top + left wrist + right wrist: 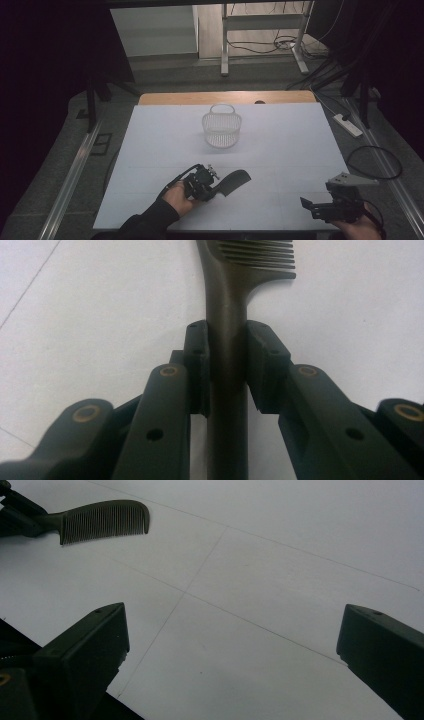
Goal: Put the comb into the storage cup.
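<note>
Left gripper view — comb [227, 315] clamped

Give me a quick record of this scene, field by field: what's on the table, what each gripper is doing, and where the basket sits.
surface: white table
held item: dark comb, gripped by its handle, teeth pointing away from the hand
left gripper: fingers closed on the comb handle
right gripper: fingers wide apart, nothing between them, near the table's right front corner
basket: white mesh, upright, handle up, farther back near the middle, apart from the comb
</note>
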Demonstrator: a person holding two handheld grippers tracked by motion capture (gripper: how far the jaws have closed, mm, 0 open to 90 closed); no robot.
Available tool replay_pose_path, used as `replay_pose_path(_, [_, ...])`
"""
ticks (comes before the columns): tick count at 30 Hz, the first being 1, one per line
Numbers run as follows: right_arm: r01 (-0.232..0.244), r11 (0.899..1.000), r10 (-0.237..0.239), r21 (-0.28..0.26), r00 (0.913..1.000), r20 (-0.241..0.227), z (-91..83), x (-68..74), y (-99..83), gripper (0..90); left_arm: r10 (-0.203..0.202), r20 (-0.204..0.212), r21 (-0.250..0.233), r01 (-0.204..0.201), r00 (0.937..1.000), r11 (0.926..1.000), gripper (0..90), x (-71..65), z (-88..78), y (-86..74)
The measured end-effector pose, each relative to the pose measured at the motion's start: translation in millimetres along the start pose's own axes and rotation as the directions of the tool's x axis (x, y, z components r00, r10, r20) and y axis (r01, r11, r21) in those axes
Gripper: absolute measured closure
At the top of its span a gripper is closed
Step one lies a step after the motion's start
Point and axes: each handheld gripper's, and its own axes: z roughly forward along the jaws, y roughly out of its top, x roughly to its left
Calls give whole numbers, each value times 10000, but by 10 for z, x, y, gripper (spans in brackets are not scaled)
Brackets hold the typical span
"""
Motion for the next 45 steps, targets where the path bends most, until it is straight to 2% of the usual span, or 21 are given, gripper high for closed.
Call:
replay_pose_path(4, [1, 10000, -1, 0, 10000, -6, 0, -1, 0, 8, -142, 250, -248, 148, 9996, 9996, 725, 27, -16, 1])
replay_pose_path(7, [-10, 10000, 10, -5, 10000, -9, -1, -3, -1, 8, -109, 290, -472, 122, 9995, 9988, 724, 30, -50, 4])
replay_pose_path(13, [-14, 10000, 14, -14, 10000, -8, -2, -1, -1, 8, -182, 543, -1080, 240, 9984, 9939, 724, 52, -136, -18])
replay_pose_path(18, [-16, 10000, 16, -5, 10000, -9, -1, -2, 0, 8, -257, 693, -1764, 376, 9973, 9836, 724, 52, -213, -38])
replay_pose_path(22, [-21, 10000, 21, -9, 10000, -4, -1, -2, 0, 8, -94, 572, -2070, 211, 9983, 9781, 724, 57, -271, -55])
replay_pose_path(28, [-12, 10000, 12, -25, 10000, 0, -2, 0, 0, 8, -121, 546, -2619, 260, 9984, 9647, 724, 71, -365, -86])
replay_pose_path(32, [8, 10000, -8, -52, 10000, -8, -5, 3, 0, 8, -6, 596, -2903, 179, 9982, 9568, 724, 88, -422, -114])
replay_pose_path(40, [64, 10000, -65, -65, 10000, -53, -8, 4, 1, 9, 84, 408, -3437, 61, 9991, 9391, 724, 109, -513, -151])
replay_pose_path(45, [153, 9998, -154, -127, 9998, -101, -12, 16, 2, 1, 132, 358, -3651, 8, 9993, 9310, 723, 104, -550, -174])
